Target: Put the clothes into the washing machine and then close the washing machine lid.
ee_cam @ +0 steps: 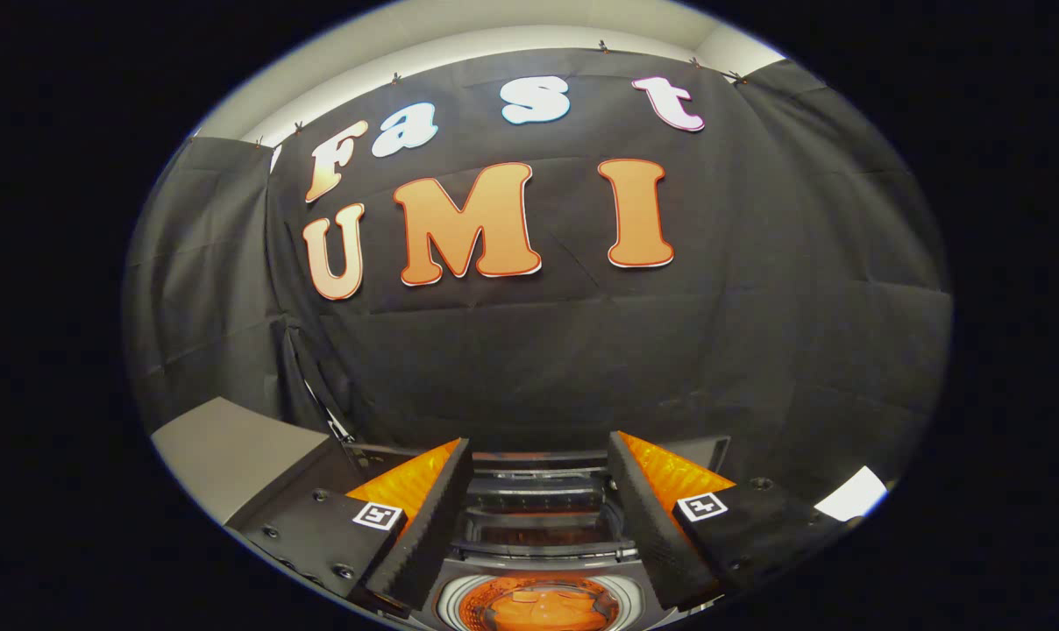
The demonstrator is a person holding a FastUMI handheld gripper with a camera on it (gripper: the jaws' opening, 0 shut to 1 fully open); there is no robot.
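- Tool (538, 491) fingers are spread wide and pinch nothing; the gap between them is bare.
- Below and just ahead of the fingers sits the washing machine (538, 543), its round drum opening (538, 605) showing between the two fingertips.
- Inside the drum lies something orange, most likely the clothes (543, 609); I cannot tell whether any of it hangs over the rim.
- Beyond the drum, farther from the tool, the lid (538, 491) appears to stand raised, its long edge running crosswise between the fingers.
- Judged from this, the loading step looks done and closing the lid remains.
- That move turns on one relation: the lid lies straight ahead and above the drum, so the tool would need to reach forward over the opening and bring the lid down toward itself.
- A grey box (231, 451) stands off to the left of the machine.
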